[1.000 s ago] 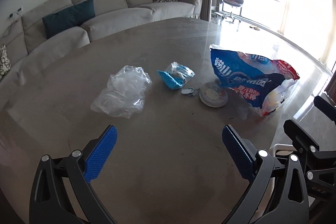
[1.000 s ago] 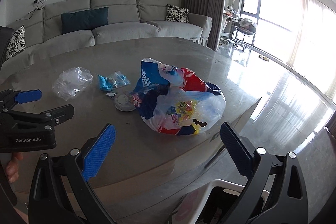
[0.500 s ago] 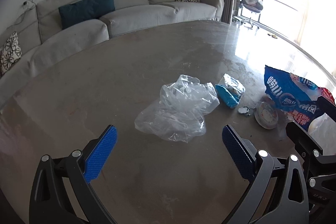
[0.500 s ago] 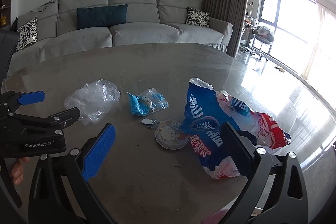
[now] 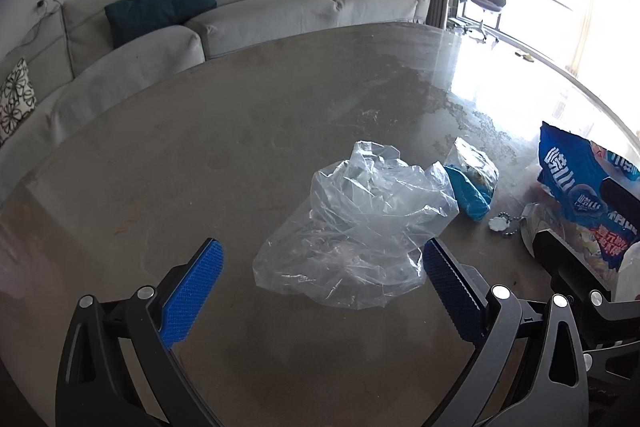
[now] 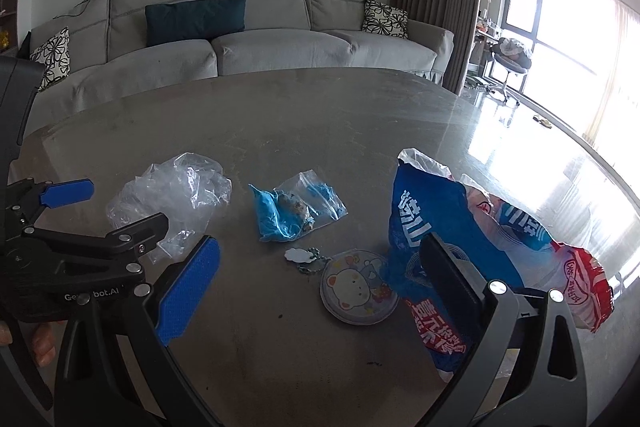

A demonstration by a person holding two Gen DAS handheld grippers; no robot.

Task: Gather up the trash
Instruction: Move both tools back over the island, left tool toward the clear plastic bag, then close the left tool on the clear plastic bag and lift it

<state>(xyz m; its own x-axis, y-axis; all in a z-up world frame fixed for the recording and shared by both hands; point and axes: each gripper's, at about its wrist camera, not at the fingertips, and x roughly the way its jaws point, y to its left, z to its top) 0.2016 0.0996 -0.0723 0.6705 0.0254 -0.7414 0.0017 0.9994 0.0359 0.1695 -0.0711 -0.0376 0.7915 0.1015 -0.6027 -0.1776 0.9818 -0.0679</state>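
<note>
Clear crumpled plastic bag [image 5: 356, 227] lies on the grey table [image 5: 200, 155], now directly ahead of the left gripper [image 5: 320, 291], whose blue pads are spread wide and hold nothing; half a second ago the bag sat farther off. Just right of it lie a small zip bag with blue contents [image 6: 294, 209], a keychain tag [image 6: 298, 255] and a round bear-print disc [image 6: 358, 291]. The right gripper [image 6: 320, 291], also spread and empty, has advanced toward the large blue-and-red snack bag [image 6: 480, 247].
</note>
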